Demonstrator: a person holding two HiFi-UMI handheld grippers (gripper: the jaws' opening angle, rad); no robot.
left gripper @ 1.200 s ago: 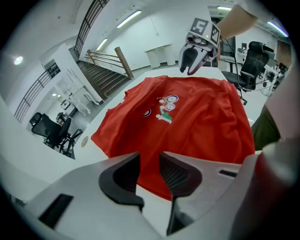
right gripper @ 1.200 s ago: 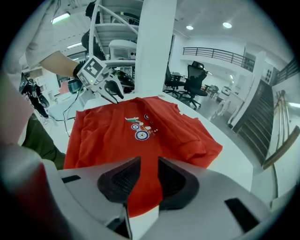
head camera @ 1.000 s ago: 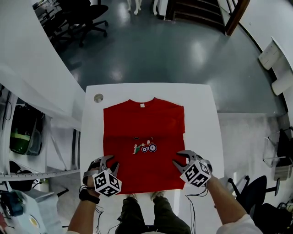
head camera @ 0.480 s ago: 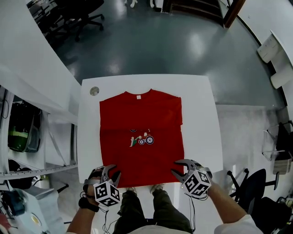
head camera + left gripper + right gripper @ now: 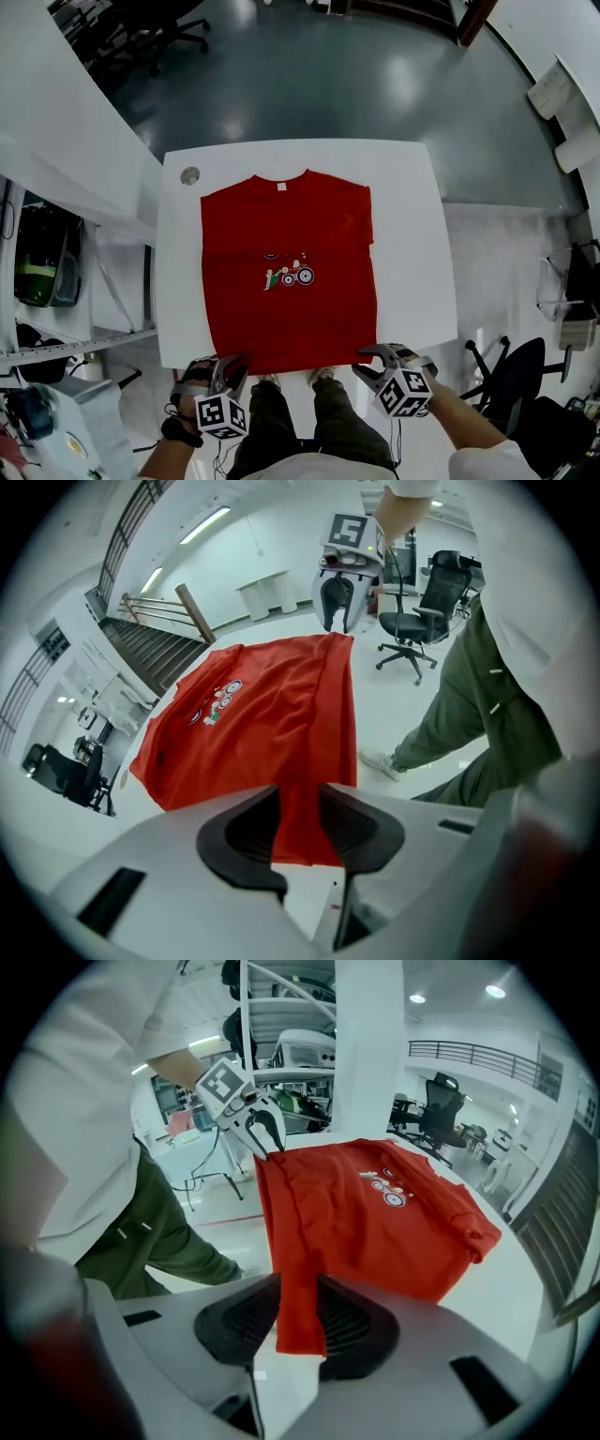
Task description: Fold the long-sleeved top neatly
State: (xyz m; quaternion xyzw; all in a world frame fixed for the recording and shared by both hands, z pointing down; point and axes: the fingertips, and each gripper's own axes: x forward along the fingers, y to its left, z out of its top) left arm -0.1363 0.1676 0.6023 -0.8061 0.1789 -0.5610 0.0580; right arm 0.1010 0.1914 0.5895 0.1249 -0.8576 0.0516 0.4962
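Seen from the head view, the left claw (image 5: 228, 367) at seven o'clock and the right claw (image 5: 372, 361) at five o'clock are each clamped on a hem corner of the red long-sleeved cotton top (image 5: 291, 234), at the near edge of the white square tabletop (image 5: 412, 234). The top lies flat, front up, with its small cartoon print (image 5: 291, 275) at centre and its collar (image 5: 280, 185) towards twelve o'clock. The sleeves seem already tucked in. This looks like the start of the hem-to-collar fold. Next, both corners likely need lifting together and carrying evenly towards twelve o'clock.
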